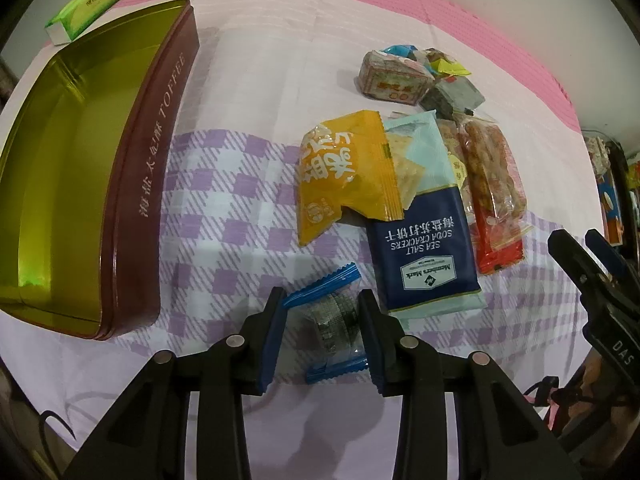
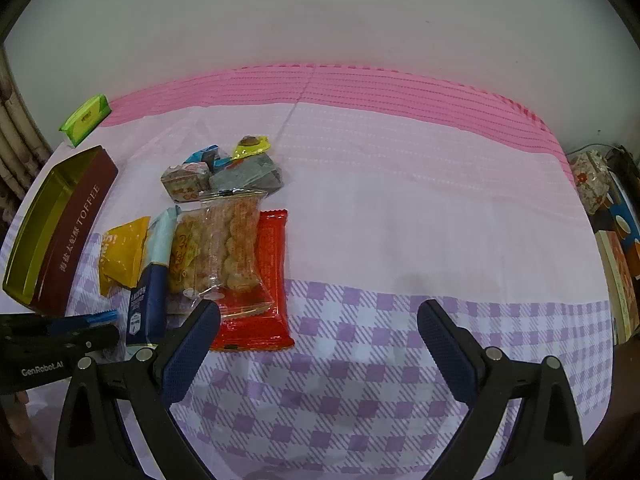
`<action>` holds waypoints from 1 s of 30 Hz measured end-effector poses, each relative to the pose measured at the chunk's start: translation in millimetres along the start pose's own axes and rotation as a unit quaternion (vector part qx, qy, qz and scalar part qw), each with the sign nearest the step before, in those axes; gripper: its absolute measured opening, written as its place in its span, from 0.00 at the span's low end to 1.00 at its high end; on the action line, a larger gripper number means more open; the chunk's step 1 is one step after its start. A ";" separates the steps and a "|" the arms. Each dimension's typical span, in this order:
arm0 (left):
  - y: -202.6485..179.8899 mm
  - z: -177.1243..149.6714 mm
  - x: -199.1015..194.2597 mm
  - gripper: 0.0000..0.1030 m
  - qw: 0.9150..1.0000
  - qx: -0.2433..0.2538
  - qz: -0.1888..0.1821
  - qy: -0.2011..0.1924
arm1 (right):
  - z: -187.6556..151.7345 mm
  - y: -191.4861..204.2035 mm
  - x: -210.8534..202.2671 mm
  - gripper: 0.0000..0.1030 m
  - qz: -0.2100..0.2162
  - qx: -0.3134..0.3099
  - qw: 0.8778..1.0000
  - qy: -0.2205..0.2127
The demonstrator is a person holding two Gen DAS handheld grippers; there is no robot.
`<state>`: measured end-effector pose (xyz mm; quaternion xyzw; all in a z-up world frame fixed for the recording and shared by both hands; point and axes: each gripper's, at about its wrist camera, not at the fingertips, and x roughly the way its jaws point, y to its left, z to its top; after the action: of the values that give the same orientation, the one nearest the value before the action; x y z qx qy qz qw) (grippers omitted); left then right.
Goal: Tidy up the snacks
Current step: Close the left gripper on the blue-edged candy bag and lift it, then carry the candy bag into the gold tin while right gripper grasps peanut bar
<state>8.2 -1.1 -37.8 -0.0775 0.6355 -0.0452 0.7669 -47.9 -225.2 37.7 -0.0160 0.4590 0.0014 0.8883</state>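
Observation:
My left gripper (image 1: 322,300) points down at the checked cloth, shut on a small clear packet with blue crimped ends (image 1: 336,320), which its pads press from both sides. An open, empty brown toffee tin (image 1: 136,200) with a gold inside lies to its left. Beyond it lie a yellow packet (image 1: 340,176), a navy soda cracker packet (image 1: 424,248), a clear packet of fried snacks (image 1: 492,176) and a red packet (image 2: 272,272). My right gripper (image 2: 320,312) stands open over bare cloth with nothing between its fingers, and its left finger is beside the red packet.
A pile of small wrapped sweets (image 2: 224,168) lies behind the packets. A green packet (image 2: 86,118) rests at the far left on the pink mat (image 2: 400,92). Boxes and clutter (image 2: 616,248) stand past the table's right edge. A white wall is behind.

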 end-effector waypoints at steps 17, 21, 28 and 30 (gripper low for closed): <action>0.1 8.2 -31.7 0.36 0.999 0.019 -0.020 -0.045 | 6.5 19.6 9.6 0.71 0.033 -0.007 0.999 -0.002; -4.1 15.4 -43.3 0.36 0.997 0.028 -0.027 -0.063 | 20.5 35.1 15.7 0.70 0.030 -0.030 0.999 -0.007; 20.8 26.4 -66.4 0.36 0.994 0.028 -0.025 -0.102 | 34.8 48.1 44.8 0.60 0.028 -0.043 0.998 0.022; 33.1 27.5 -76.8 0.36 0.993 0.021 -0.025 -0.111 | 34.6 49.2 49.3 0.59 0.034 -0.040 0.998 0.027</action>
<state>19.8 46.0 35.7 -0.0815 0.5433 -0.0687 0.8328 7.9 -175.5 16.2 -0.0359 0.4830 0.0490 0.8735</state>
